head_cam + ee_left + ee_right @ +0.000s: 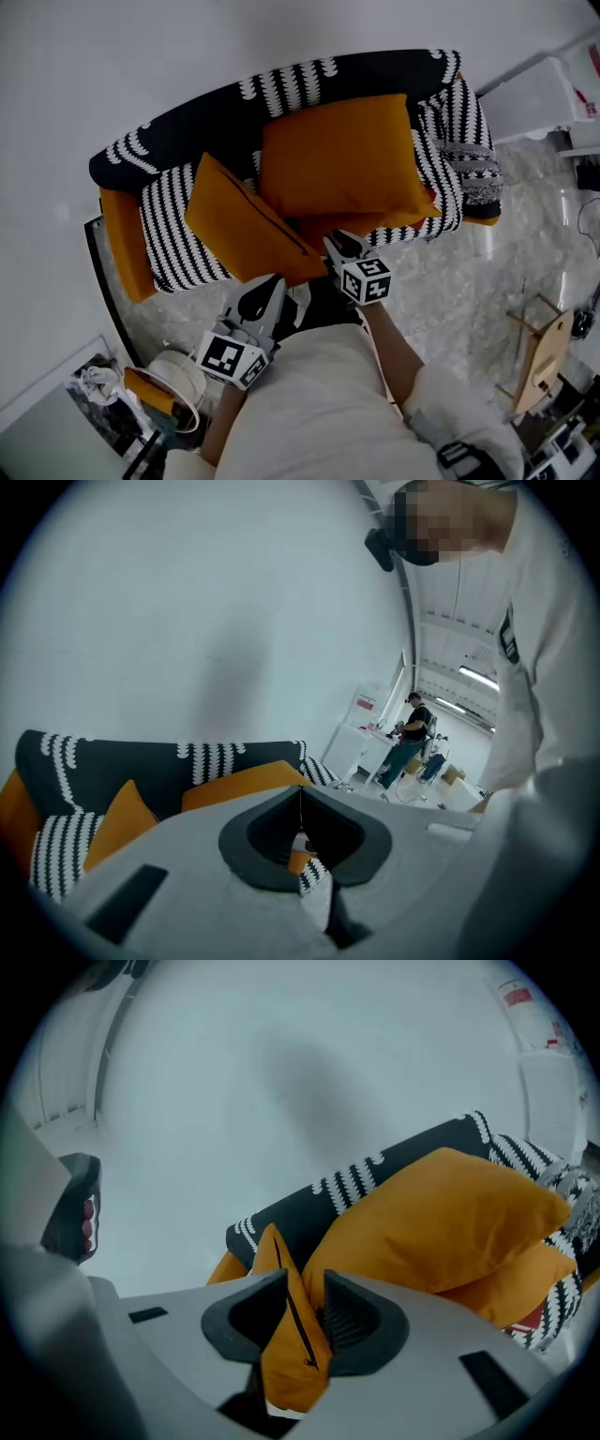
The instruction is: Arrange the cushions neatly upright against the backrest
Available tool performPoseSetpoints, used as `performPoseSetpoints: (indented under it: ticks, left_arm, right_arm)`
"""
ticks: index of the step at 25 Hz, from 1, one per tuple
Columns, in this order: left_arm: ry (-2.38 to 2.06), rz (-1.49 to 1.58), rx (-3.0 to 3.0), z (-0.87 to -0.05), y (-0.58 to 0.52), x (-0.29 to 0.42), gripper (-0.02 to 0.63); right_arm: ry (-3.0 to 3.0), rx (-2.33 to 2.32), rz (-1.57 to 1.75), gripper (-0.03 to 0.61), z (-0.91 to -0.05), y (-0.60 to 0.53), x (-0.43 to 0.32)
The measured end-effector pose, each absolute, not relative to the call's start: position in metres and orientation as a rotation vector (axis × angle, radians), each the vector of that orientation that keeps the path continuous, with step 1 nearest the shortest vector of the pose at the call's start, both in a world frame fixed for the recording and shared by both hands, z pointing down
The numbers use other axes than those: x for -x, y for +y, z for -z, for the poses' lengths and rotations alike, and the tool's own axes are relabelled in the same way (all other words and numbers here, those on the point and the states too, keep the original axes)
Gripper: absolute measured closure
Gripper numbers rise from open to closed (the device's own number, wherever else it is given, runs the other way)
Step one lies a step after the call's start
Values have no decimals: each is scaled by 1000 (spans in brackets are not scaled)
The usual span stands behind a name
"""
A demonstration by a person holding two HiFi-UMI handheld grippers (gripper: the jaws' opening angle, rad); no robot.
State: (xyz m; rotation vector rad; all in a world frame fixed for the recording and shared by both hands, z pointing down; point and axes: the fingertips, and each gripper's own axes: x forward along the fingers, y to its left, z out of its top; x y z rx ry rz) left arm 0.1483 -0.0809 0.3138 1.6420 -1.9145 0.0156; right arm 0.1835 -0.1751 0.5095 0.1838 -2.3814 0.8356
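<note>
1. Now, the right gripper [305, 1283] is clamped on the front cushion [286, 1349], its jaws pinching the zipped seam near a corner. That thin edge, I'd judge, is the only part slim enough to bite.
2. The left gripper [300, 794] is closed as well, jaws meeting tip to tip with nothing between them. In the head view it hangs low by the person's body, just short of the sofa [173, 225], free to lend support.
3. The front cushion [244, 225] slants across the seat with one corner up and its held corner out at the sofa's front edge. It is not yet upright against the backrest [309, 80].
4. Behind it the big cushion [342, 155] leans on the backrest, slightly tilted. A lower cushion [370, 223] peeks out underneath it.
5. For room, a bare stretch of striped seat shows to the left, between the held cushion and the end cushion [127, 248] at the sofa's left end. That looks like the natural slot, to my eye.
6. As for edges, the grip sits right at the seat's front, above the floor [469, 281], so a slip would probably drop the cushion off the sofa. The right half is crowded by the stacked pair, so any swing should go left and back.
</note>
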Motion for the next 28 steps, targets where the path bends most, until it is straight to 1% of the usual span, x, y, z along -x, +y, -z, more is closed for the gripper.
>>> performPoseSetpoints:
  ticks: [1, 8, 13, 23, 28]
  left_arm:
    - [-1911, -19, -1625, -318, -79, -149, 601]
    - [-1902, -9, -1531, -336, -75, -161, 601]
    - [-1927, -12, -1478, -339, -71, -156, 601]
    - [-1912, -20, -1398, -358, -55, -162, 601]
    - [-1903, -19, -1391, -361, -56, -169, 601]
  right_arm:
    - [-2370, -185, -861, 477, -518, -177, -182]
    - [-2260, -412, -1164, 376, -576, -205, -191]
    - [-2146, -531, -1354, 342, -614, -213, -194]
    - [-2078, -712, -1531, 250, -646, -225, -182]
    - [-2045, -780, -1580, 233, -657, -236, -181]
